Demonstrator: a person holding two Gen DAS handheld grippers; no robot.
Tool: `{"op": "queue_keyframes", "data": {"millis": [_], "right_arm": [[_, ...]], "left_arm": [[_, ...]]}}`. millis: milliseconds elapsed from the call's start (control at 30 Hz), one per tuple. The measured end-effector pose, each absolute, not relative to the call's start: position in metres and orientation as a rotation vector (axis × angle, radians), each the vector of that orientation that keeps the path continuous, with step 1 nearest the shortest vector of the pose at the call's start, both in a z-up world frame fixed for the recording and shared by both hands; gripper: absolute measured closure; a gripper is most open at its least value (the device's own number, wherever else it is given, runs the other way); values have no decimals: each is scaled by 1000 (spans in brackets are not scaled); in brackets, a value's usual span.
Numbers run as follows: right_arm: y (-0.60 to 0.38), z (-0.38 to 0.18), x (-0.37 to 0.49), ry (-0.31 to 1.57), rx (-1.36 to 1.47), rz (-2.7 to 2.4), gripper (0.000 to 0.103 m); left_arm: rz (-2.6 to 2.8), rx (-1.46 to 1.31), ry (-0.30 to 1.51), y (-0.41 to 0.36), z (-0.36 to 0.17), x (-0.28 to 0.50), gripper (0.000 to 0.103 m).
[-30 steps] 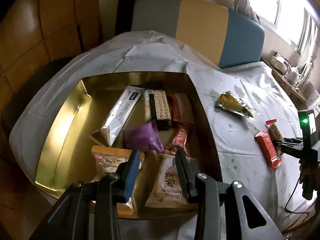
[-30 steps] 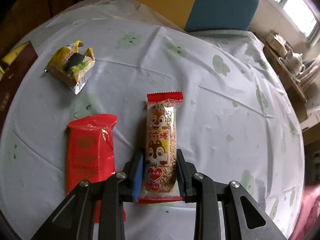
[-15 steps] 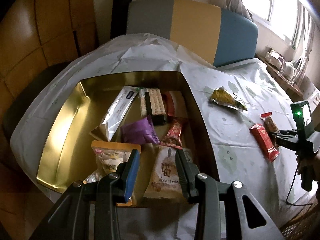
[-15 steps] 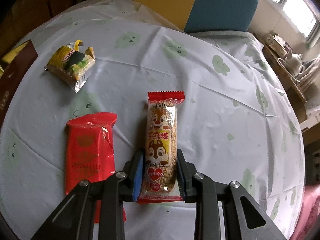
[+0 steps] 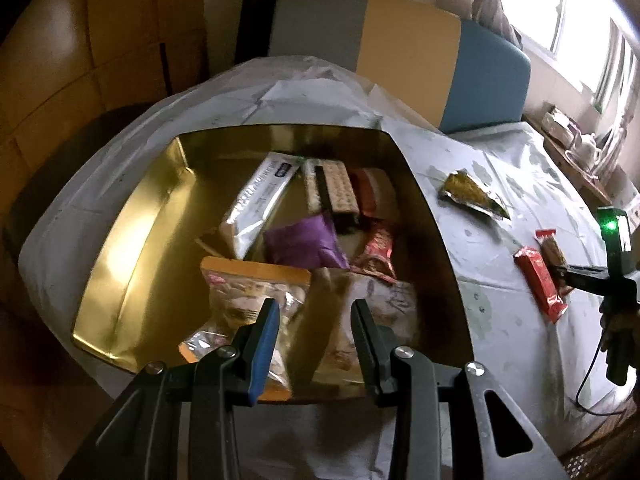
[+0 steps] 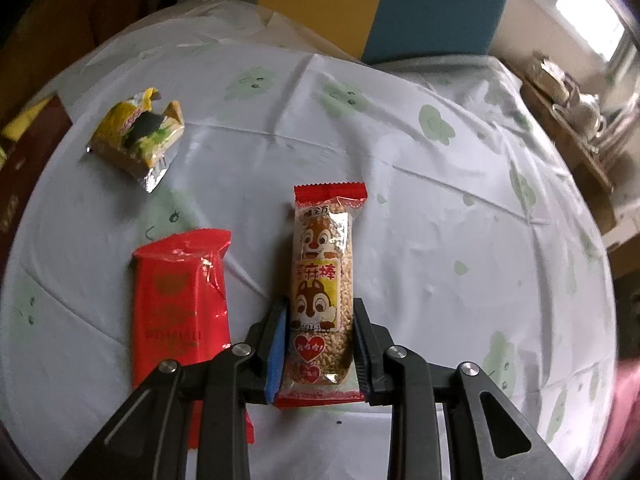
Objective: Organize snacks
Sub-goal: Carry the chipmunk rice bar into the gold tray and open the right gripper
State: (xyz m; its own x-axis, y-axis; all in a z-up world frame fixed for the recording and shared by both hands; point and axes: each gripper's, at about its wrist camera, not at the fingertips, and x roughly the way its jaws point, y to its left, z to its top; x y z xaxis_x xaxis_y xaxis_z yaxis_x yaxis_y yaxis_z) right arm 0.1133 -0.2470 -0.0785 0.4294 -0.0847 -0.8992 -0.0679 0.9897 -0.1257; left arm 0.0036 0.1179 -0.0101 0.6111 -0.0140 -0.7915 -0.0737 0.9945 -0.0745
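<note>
Right gripper (image 6: 320, 340) jaws clamp the sesame bar (image 6: 323, 280) near its lower end; the bar seems to lie on the cloth (image 6: 440, 208), just right of the red pack (image 6: 180, 300). Left gripper (image 5: 314, 336) hangs over the near edge of the gold tray (image 5: 120, 248), jaws apart, nothing between them. I see a yellow pack (image 6: 136, 136) loose, well beyond the red pack. Risk as I judge it: grip sits far from the bar's middle, so lifting may let it droop or slip from the wrapper's slick film. Tray is crowded; a careless drop could land on the purple pack (image 5: 304, 242).
</note>
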Motion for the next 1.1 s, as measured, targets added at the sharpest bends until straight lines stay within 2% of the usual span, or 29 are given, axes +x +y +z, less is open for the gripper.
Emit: {"op": "queue_keyframes", "data": {"millis": [200,400,833,1100], "right_arm": [[-260,-71,113,1200,-51,-27,74],[-247,-34,97,1132,-3,33,74],[-72,13,68,1032,-78,466,74],[14,13,90,1023,-141,577,74]], "left_arm": [[67,-137,905,138,-10,4,66],[88,-159,899,146,-12,4,66],[75,-166,881,150,-10,-3,66],[91,-186,883,162,-12,-6,66]]}}
